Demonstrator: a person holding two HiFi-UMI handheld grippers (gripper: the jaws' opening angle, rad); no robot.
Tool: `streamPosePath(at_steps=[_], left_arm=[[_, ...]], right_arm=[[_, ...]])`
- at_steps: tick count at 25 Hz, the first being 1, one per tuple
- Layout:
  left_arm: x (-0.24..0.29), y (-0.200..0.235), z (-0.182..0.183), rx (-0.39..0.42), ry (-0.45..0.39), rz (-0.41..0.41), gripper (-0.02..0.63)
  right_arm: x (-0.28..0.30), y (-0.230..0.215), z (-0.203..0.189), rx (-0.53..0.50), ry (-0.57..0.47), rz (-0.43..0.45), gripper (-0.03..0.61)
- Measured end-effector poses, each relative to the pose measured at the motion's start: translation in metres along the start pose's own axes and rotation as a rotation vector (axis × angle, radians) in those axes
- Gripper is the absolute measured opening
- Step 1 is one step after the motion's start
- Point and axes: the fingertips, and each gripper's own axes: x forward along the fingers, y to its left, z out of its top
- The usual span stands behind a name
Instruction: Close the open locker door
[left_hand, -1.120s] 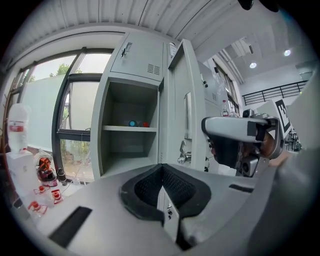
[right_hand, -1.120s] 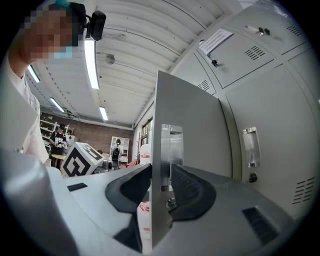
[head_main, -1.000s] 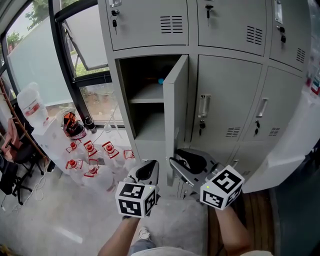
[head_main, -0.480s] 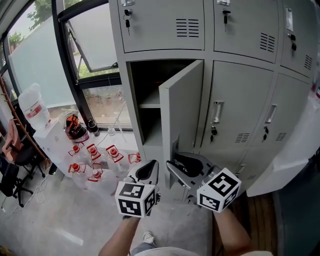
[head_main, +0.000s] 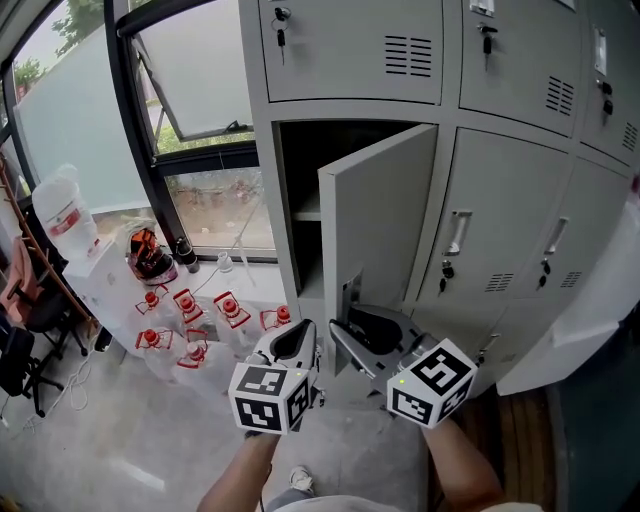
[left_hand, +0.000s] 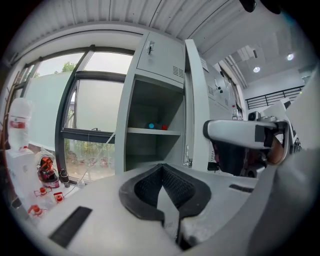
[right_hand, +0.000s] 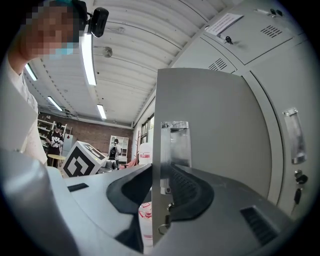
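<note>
The grey locker door (head_main: 385, 215) stands half open, hinged on its right, with the dark compartment (head_main: 300, 180) behind it. My right gripper (head_main: 352, 322) straddles the door's free edge at its lower part. In the right gripper view that edge and the metal handle plate (right_hand: 176, 145) stand between the jaws of the right gripper (right_hand: 160, 185), which are closing, with a gap still showing on the left side. My left gripper (head_main: 296, 340) hangs shut and empty just left of the door; in its own view the left gripper (left_hand: 162, 172) faces the open compartment and the door edge (left_hand: 192, 100).
Closed lockers (head_main: 500, 220) fill the wall to the right and above. A shelf (left_hand: 150, 131) inside carries small blue and red items. Red-capped bottles (head_main: 190, 315) lie on the floor by the window (head_main: 200, 70). A large jug (head_main: 62, 210) stands at the left.
The door now shows more of its face and has swung toward the frame. The right gripper stays at its edge, and the view has shifted right along the lockers. The left gripper keeps its place.
</note>
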Motion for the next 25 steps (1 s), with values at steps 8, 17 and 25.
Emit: streamPosePath(at_steps=[8, 17, 25], left_arm=[[0.006, 0.031, 0.001, -0.013, -0.004, -0.010, 0.006], [0.012, 0.070, 0.004, -0.015, -0.005, -0.020, 0.006], [0.019, 0.099, 0.007, -0.005, -0.003, -0.034, 0.006]], right_arm=[[0.036, -0.007, -0.003, 0.003, 0.008, -0.062, 0.100], [0.075, -0.020, -0.006, -0.009, 0.004, -0.130, 0.095], [0.105, -0.038, -0.010, 0.006, 0.015, -0.182, 0.087]])
